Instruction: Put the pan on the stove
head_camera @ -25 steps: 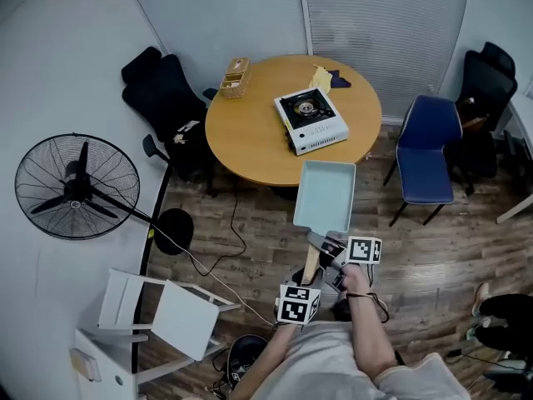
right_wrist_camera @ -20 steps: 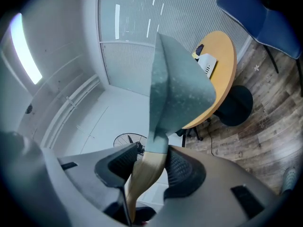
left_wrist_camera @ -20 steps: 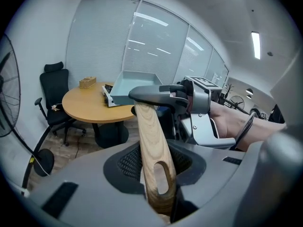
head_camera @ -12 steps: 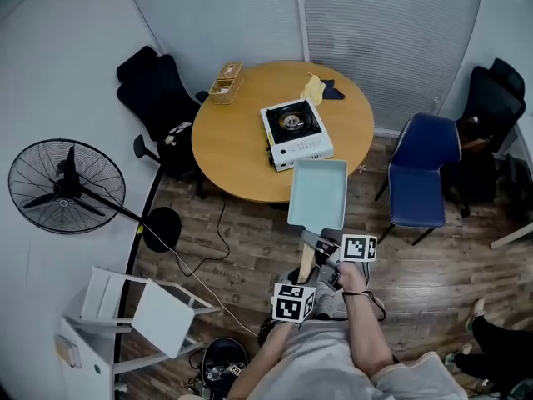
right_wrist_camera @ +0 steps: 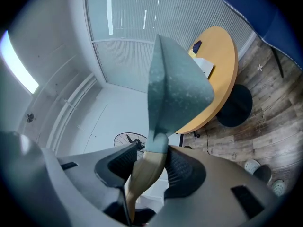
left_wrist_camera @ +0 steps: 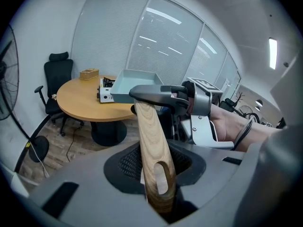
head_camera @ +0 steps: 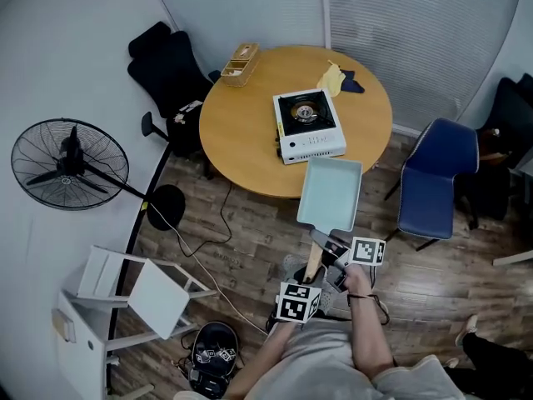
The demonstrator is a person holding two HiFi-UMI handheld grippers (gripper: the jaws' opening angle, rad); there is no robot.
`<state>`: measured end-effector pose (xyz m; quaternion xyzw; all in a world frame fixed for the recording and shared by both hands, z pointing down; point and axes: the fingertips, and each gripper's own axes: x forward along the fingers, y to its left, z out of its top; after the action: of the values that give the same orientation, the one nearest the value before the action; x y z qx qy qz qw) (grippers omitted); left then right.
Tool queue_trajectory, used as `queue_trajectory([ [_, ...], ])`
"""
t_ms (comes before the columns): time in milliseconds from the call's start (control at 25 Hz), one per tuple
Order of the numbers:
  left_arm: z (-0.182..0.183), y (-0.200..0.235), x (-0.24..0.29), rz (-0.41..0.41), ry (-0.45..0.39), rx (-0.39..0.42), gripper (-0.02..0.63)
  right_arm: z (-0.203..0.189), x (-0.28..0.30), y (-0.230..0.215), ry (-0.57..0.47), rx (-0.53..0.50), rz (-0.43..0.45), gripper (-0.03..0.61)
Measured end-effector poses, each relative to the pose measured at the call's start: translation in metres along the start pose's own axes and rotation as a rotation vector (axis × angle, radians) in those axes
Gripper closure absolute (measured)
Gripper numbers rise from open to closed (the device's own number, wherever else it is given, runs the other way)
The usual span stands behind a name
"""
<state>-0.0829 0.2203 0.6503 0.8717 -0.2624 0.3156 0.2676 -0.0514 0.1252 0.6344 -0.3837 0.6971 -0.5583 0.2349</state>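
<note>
Round table (head_camera: 241, 132) carries stove (head_camera: 308, 126); left gripper (left_wrist_camera: 156, 167), right gripper (right_wrist_camera: 150, 163) clamp pan (head_camera: 331, 194) handle.

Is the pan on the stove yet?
No, the pan is held in the air short of the stove, which has nothing on it.

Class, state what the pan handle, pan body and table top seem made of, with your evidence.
The pan handle: wood, smooth, visible grain. The pan body: probably coated metal, matte pale teal, speckled. The table top: wood or wood-look laminate, even tan, satin.
</note>
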Motion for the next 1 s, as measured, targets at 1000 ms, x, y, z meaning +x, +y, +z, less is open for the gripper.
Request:
queue_trajectory([
  [1000, 0.151, 0.124, 0.091, 0.009, -0.001, -0.071, 0.492, 0.159, 0.147, -0.033, 0.032, -0.022, 0.038, 0.397],
])
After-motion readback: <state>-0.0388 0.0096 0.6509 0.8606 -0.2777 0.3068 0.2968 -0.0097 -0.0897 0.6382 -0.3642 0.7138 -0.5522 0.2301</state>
